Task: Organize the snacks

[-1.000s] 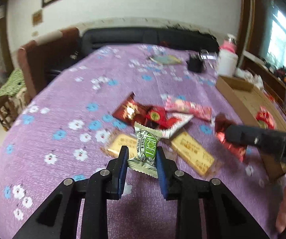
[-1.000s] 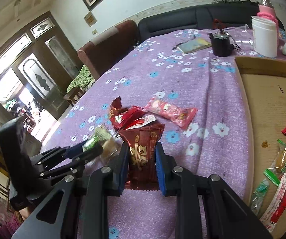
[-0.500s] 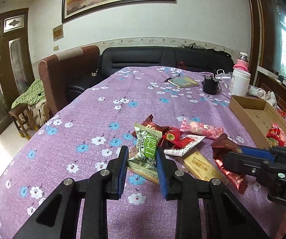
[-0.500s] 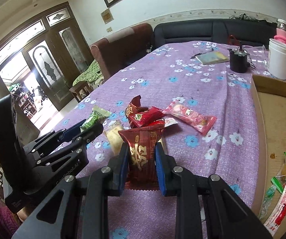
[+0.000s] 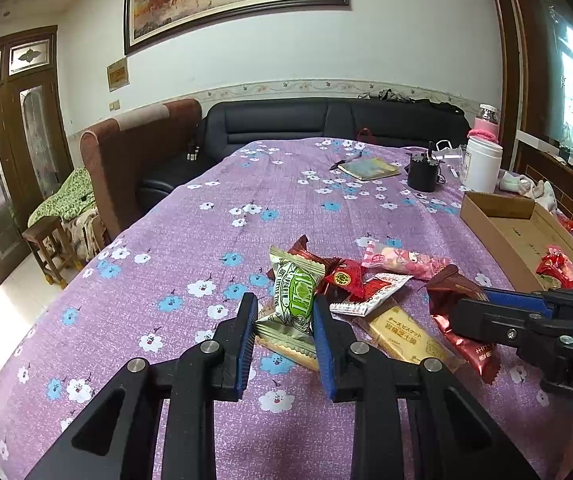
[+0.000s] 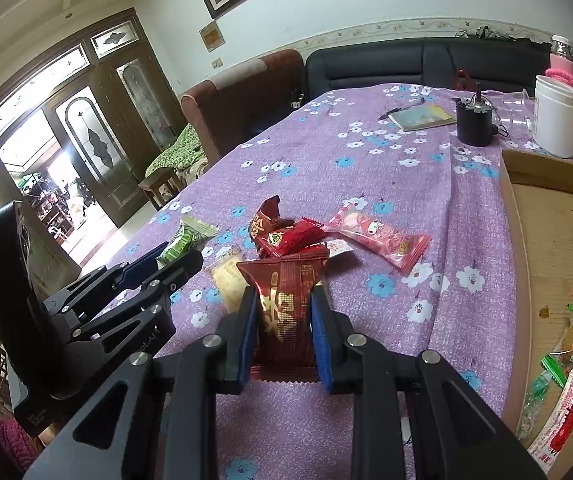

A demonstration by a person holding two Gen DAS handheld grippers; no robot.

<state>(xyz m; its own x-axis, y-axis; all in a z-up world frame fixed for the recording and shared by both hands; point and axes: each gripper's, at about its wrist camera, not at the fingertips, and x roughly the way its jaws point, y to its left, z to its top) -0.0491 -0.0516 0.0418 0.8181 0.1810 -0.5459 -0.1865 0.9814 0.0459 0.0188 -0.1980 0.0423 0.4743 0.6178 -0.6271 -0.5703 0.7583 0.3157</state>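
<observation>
My left gripper (image 5: 286,322) is shut on a green snack packet (image 5: 294,300) and holds it above the purple flowered tablecloth (image 5: 206,232). My right gripper (image 6: 284,316) is shut on a dark red snack packet (image 6: 284,304), also lifted; it shows at the right of the left wrist view (image 5: 458,316). A small pile of snacks lies on the cloth: a pink packet (image 6: 382,236), red packets (image 6: 286,236) and yellow biscuit packets (image 5: 404,334). A cardboard box (image 6: 558,240) at the right holds several snacks (image 6: 566,352).
A white jar (image 6: 556,120), a black cup (image 6: 474,124), a notebook (image 6: 422,116) and a pen lie at the table's far end. A black sofa and a brown armchair stand beyond the table. A wooden stool stands at the left by the door.
Both grippers have risen and tilted up with their packets held, so more of the room shows. The snacks on the cloth have not moved.
</observation>
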